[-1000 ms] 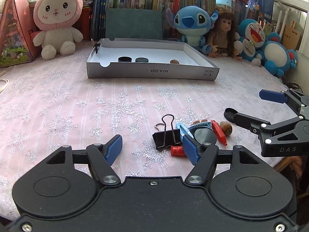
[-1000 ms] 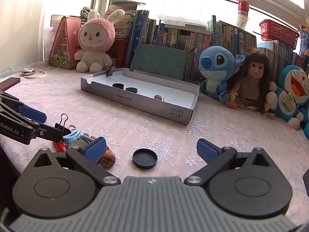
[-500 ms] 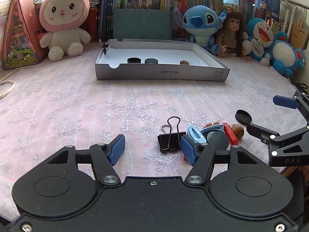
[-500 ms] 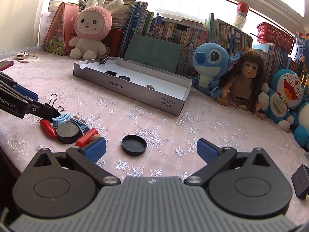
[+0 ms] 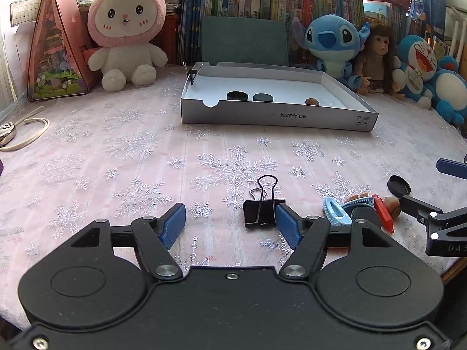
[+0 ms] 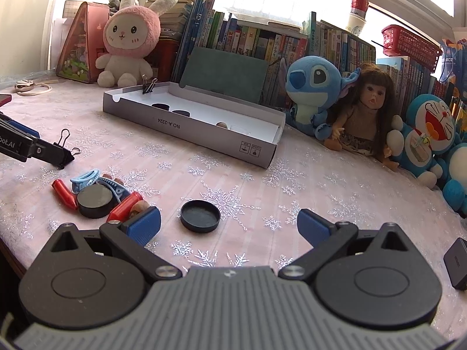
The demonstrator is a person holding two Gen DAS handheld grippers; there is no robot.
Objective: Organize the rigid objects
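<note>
Between the left gripper's spread jaws, nearer the right pad, lies the black metal binder clip, handles pointing away; beyond the right gripper's spread jaws sits the round black lid; farther off, the grey cardboard tray.

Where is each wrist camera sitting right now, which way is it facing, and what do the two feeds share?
Left wrist: low over the near table edge, facing the grey box; its own left gripper is open, the black binder clip beside one pad, and the right gripper's fingers enter at the right edge.
Right wrist: further right, facing the same way; its own right gripper is open around the round black lid.
Shared: the box, binder clip, lid and clutter pile.
</note>
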